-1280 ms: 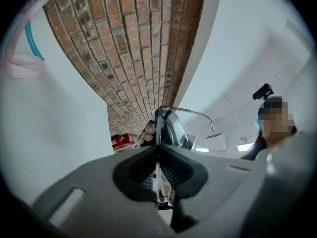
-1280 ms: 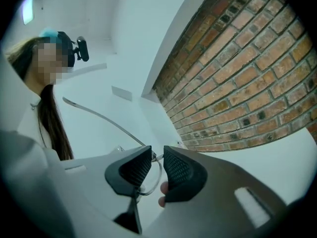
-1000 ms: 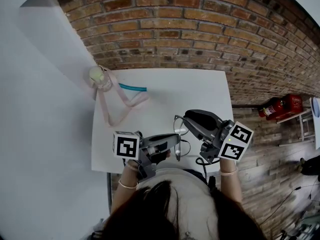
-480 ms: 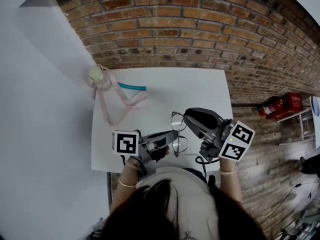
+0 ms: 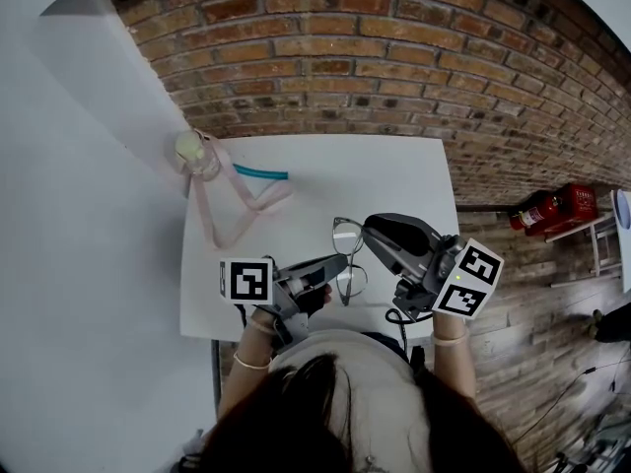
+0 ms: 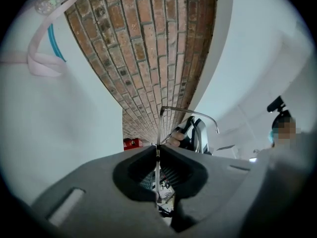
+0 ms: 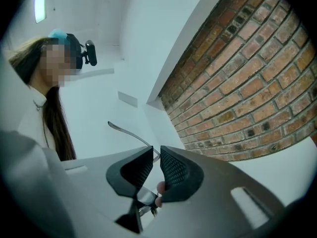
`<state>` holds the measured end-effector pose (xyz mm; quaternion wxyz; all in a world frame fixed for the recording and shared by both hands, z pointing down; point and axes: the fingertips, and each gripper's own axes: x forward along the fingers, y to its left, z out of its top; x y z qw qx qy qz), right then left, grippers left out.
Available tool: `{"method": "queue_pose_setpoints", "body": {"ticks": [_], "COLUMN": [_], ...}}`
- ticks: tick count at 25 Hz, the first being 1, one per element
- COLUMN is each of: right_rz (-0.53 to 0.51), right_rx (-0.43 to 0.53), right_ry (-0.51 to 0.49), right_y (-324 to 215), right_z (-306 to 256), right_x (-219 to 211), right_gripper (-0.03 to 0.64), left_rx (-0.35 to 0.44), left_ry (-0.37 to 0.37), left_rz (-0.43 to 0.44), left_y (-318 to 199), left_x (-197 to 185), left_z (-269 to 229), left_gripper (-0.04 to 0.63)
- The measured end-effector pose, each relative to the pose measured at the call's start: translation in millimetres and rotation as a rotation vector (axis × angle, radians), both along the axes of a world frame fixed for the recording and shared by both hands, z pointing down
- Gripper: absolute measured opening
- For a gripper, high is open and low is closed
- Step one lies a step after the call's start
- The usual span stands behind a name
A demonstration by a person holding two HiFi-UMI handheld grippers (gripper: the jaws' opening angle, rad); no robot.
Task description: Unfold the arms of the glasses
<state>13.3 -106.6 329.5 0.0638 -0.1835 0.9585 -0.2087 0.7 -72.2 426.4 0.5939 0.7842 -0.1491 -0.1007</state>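
a brick wall [image 5: 394, 57] fills the top of the head view, and below it a white table [image 5: 394, 175] takes the centre. at the table's lower edge the left gripper [image 5: 335, 262] reaches in from the left and the right gripper [image 5: 373, 230] from the right, tips close together. the glasses [image 5: 353, 282] hang between them above the table. the left gripper [image 6: 157, 150] has its jaws pressed together on a thin part of the glasses [image 6: 188, 113], whose curved arm rises beyond them. the right gripper [image 7: 156, 157] pinches another part of the glasses [image 7: 130, 134]. a small bottle [image 5: 195, 151] with a pink strap [image 5: 222, 220] sits at the table's upper left.
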Motion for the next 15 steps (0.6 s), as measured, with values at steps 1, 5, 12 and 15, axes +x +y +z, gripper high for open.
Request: {"method": "queue_pose_setpoints", "body": {"ticks": [1,5,12,15], "right_rz": [-0.001,-0.007,-0.019,-0.025], "right_rx": [0.002,0.005,0.006,0.011], "right_ry": [-0.002,-0.017,-0.049,-0.056], "right_y": [0,2,4,5], "right_z": [-1,-4,-11,-12], "right_x": [0,-1,1,1], "right_gripper": [0.052,0.049,0.048,0.046], "left_rx": [-0.018,-0.022,-0.031,-0.052], "left_ry": [0.014,0.015,-0.025,0.007], "left_rz": [-0.007,-0.028,-0.09,-0.107], "left_y": [0,-3,-12,-14], "left_x": [0,-2,-12,-12], "left_z": [-1,0,7,3], "left_gripper": [0.023,0.023,0.023,0.023]}}
